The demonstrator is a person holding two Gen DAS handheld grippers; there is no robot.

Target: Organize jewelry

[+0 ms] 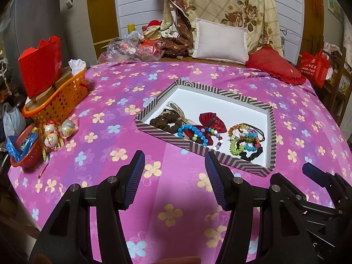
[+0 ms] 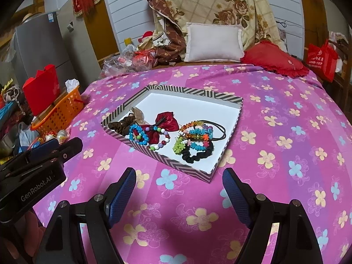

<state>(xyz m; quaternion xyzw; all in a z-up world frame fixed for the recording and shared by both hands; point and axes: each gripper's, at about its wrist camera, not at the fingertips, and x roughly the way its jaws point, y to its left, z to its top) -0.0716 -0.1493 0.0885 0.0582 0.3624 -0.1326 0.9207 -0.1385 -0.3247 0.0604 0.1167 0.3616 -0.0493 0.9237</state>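
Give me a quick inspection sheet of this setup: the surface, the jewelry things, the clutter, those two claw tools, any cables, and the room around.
Surface: bed under a pink flowered sheet.
Job's things: striped tray holding a brown scrunchie, red bow, blue bead bracelet, colourful bead bands and a black scrunchie.
Clutter: orange basket, red bowl, wrapped eggs, plastic bags.
Grippers: left gripper open, empty; right gripper open, empty; both short of the tray.
Cables: nothing seen.
Surroundings: white cushion, red cushion, floral quilt, red bag.
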